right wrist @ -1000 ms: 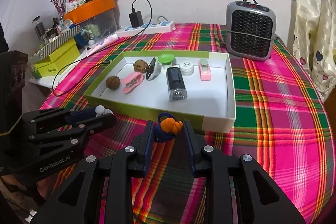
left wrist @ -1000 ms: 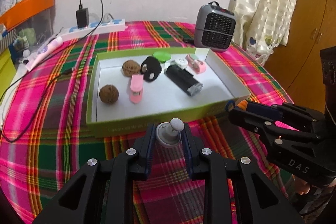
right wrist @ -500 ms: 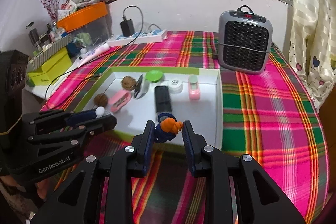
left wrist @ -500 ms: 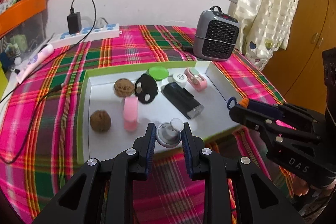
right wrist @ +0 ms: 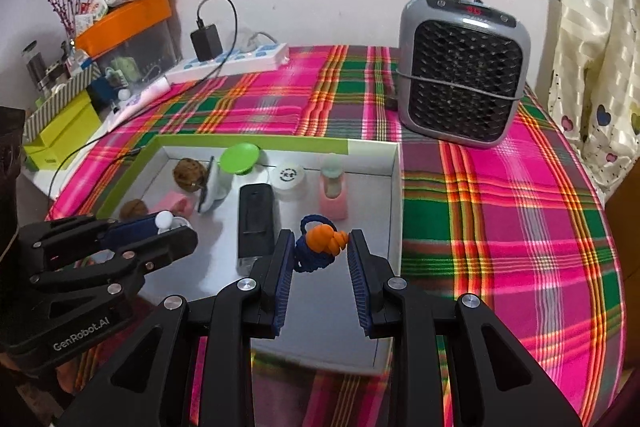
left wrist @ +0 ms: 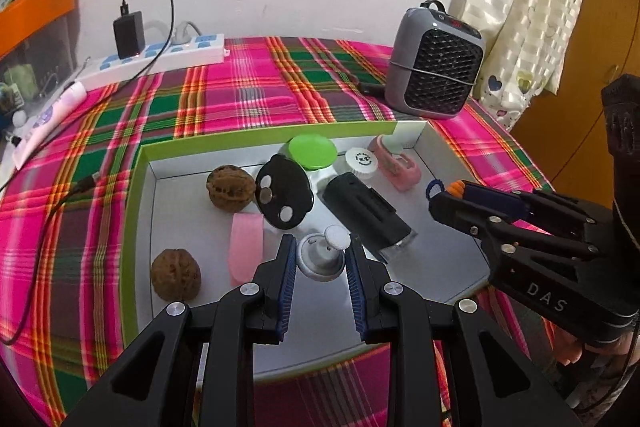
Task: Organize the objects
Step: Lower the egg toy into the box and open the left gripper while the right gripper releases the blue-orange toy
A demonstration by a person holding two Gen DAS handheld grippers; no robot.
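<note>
A green-rimmed white tray point(left wrist: 136, 195) point(right wrist: 394, 195) lies on the plaid tablecloth. In it are two walnuts point(left wrist: 231, 188), a pink clip point(left wrist: 246, 249), a black disc point(left wrist: 285, 197), a green lid point(left wrist: 313, 151), a white cap point(left wrist: 361, 162), a pink dispenser point(left wrist: 396, 163) and a black rectangular device point(left wrist: 366, 213). My left gripper point(left wrist: 321, 255) is shut on a grey-white knob point(left wrist: 322, 259), above the tray's near part. My right gripper point(right wrist: 321, 247) is shut on a blue hair tie with an orange knot point(right wrist: 320, 242), over the tray's right side.
A grey fan heater point(right wrist: 460, 75) stands at the back right, beside a curtain point(left wrist: 520, 7). A white power strip with a black charger point(left wrist: 160, 57) lies at the back left; its cable runs down the cloth. Boxes and an orange bin point(right wrist: 124, 23) crowd the left.
Both grippers moved forward from in front of the tray's near rim to above its inside, each still holding its object. The tray's contents lie where they were.
</note>
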